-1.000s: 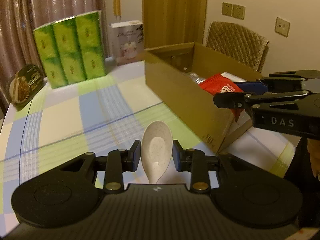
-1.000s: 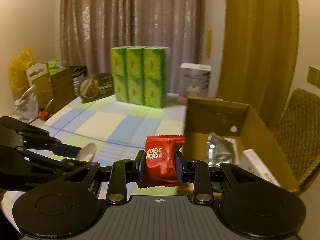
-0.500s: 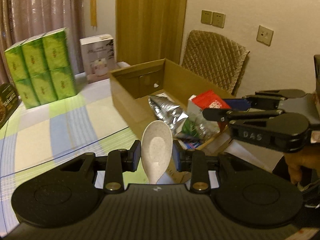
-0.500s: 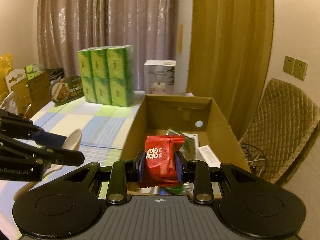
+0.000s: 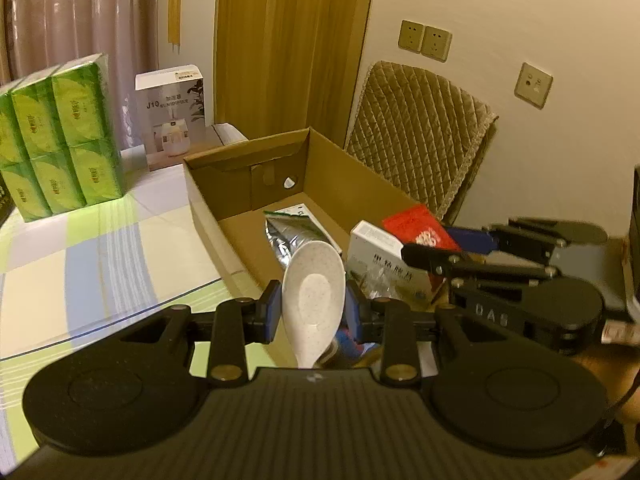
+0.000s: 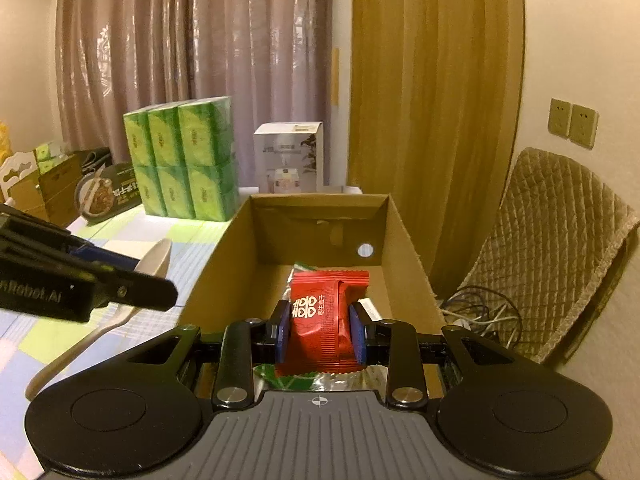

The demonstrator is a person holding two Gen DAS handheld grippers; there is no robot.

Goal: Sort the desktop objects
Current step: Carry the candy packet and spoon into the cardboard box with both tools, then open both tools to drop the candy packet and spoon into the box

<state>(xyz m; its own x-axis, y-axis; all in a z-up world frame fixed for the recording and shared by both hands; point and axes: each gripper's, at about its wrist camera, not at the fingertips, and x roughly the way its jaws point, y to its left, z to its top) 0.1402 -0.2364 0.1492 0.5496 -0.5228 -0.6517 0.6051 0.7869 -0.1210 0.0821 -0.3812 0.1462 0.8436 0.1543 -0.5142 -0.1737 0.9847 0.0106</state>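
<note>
Behind the checked surface (image 5: 100, 248) you see brown curtains, a wooden door and a quilted chair (image 5: 416, 136). On the surface, near its far edge, stands a stack of green tissue packs (image 6: 184, 164), and at its right side the open cardboard box (image 5: 248, 216) already holds a silver pouch (image 5: 292, 232) and a white carton (image 5: 376, 248).

Your left hand-held gripper (image 5: 312, 312) is closed on the bowl of a white spoon (image 5: 314, 292), which hangs over the near part of the box. I judge the spoon is stiff, light and smooth, so it may slip or turn between the pads; the broad bowl gives more hold than the thin handle.

Your right hand-held gripper (image 6: 320, 336) is closed on a red snack packet (image 6: 324, 312), also above the box. The packet looks soft and very light, and it crumples, so hold its middle gently and do not crush what is inside
</note>
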